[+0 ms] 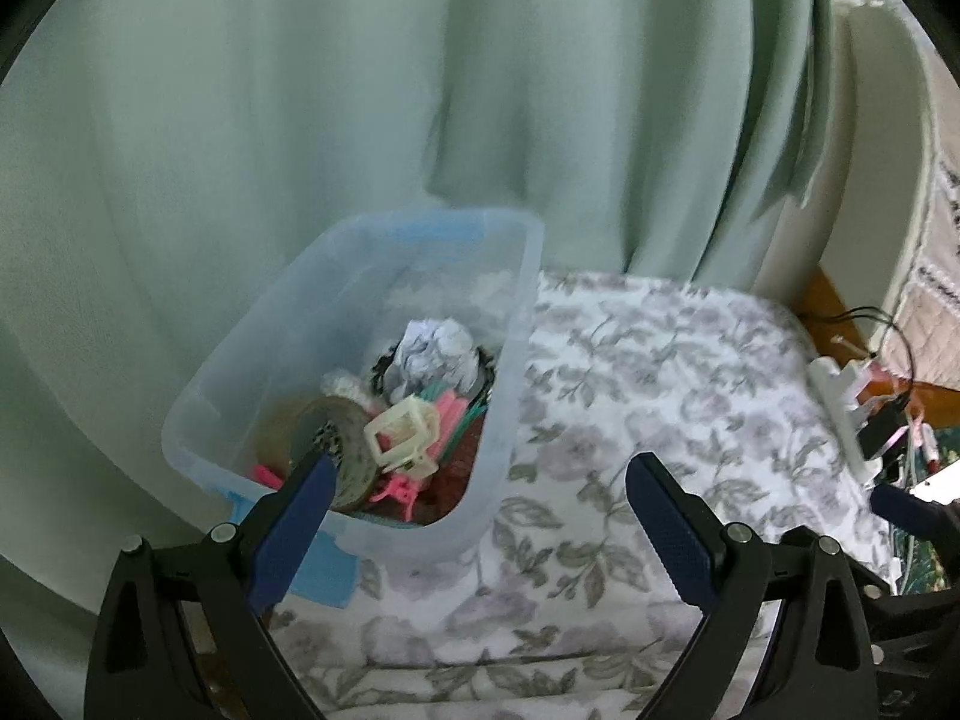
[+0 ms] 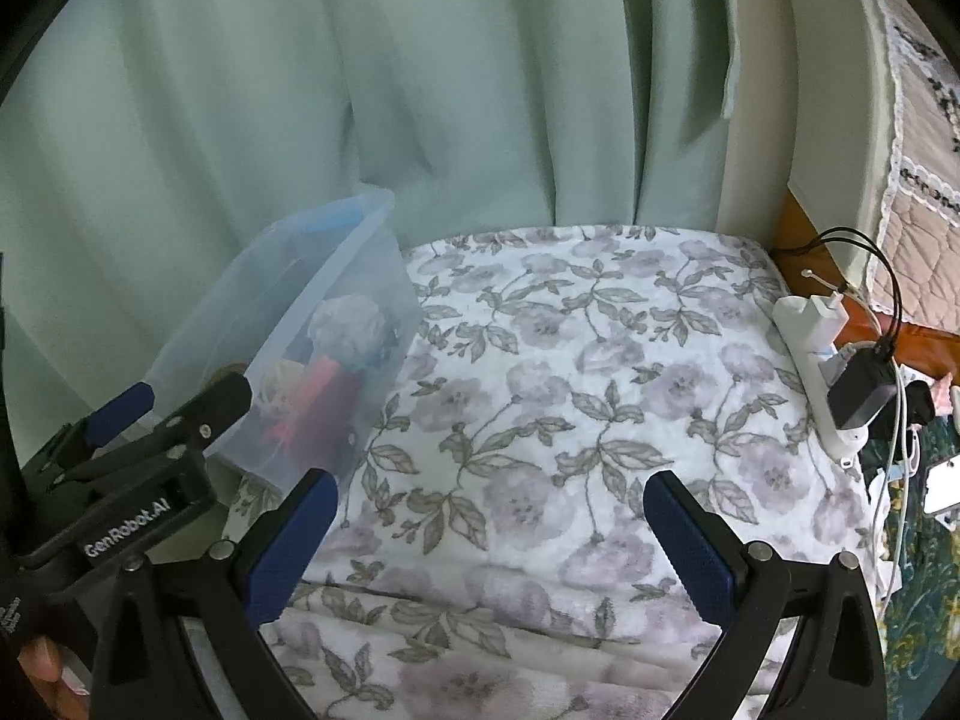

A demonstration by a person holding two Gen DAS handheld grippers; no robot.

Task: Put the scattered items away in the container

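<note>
Clutter piled inside clear bin (image 1: 384, 312); floral bedspread (image 2: 570, 396) seemingly bare. Left tongs (image 1: 480, 480), right tongs (image 2: 492, 498) wide, holding nothing.

Clear plastic container (image 1: 516, 312) sits upright on the floral blanket, holding the clutter (image 1: 414, 414)

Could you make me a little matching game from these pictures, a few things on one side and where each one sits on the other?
Things:
1. crumpled paper ball
2. white power strip
3. green curtain
4. left gripper

Places:
A. hanging behind the bed
B. inside the clear plastic box, on top of the other odds and ends
C. open, over the floral blanket beside the box
D. at the blanket's right edge, with a black adapter plugged in

Pairs: 1-B, 2-D, 3-A, 4-C
</note>
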